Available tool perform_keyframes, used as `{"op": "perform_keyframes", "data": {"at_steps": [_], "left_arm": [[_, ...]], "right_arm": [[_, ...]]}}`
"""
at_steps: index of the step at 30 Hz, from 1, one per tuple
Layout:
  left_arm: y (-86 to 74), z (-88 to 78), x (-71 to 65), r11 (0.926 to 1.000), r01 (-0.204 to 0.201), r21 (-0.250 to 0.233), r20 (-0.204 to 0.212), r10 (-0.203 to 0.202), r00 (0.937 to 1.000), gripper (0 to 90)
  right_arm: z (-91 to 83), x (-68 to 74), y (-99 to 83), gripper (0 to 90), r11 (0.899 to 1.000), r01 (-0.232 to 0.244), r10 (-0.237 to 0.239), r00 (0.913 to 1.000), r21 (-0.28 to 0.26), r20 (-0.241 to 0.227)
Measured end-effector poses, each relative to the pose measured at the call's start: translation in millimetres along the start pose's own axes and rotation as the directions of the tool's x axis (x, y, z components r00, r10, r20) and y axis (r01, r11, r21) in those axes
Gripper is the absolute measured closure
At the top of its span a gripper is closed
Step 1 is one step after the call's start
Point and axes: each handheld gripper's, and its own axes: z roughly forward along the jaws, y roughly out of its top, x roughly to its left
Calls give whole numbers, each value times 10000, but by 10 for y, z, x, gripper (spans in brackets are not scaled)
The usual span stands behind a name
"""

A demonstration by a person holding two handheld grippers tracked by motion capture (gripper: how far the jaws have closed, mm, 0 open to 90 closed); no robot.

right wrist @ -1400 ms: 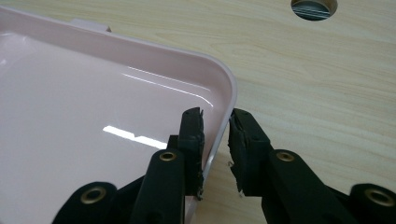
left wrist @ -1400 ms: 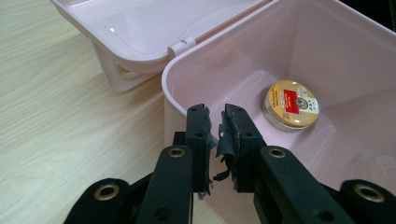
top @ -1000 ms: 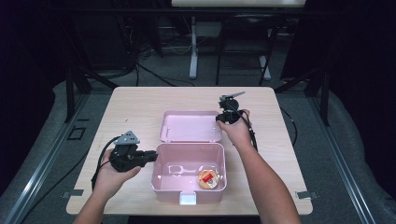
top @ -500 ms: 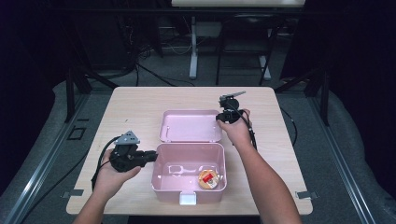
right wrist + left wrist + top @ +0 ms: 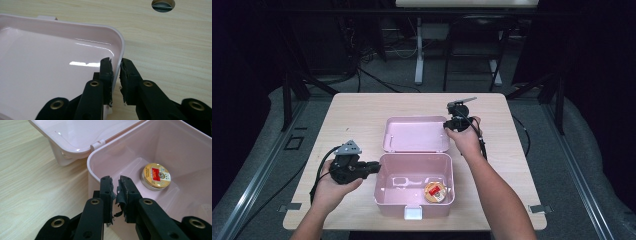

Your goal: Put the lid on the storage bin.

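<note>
Dark room — grey floor, pale wooden table, cables behind.

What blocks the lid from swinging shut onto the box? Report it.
The left gripper, clamped over the left wall rim of the box, sits where the lid would land. The tin lies low on the box floor, below the rim. Nothing else visible.

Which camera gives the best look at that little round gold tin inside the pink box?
The left gripper view: the round tin is close, its gold lid and red label plain. The high view shows it small in the pink box, near the front right corner. The right gripper view looks at the lid instead.
</note>
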Motion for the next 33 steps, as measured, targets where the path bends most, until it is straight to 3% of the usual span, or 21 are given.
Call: {"op": "perform_keyframes", "data": {"at_steps": [33], "left_arm": [[-5,3,7,9999,97,-72,28,-96,9999,810]], "right_arm": [[-264,71,48,835,9955,94,-92,10000,-945,25]]}}
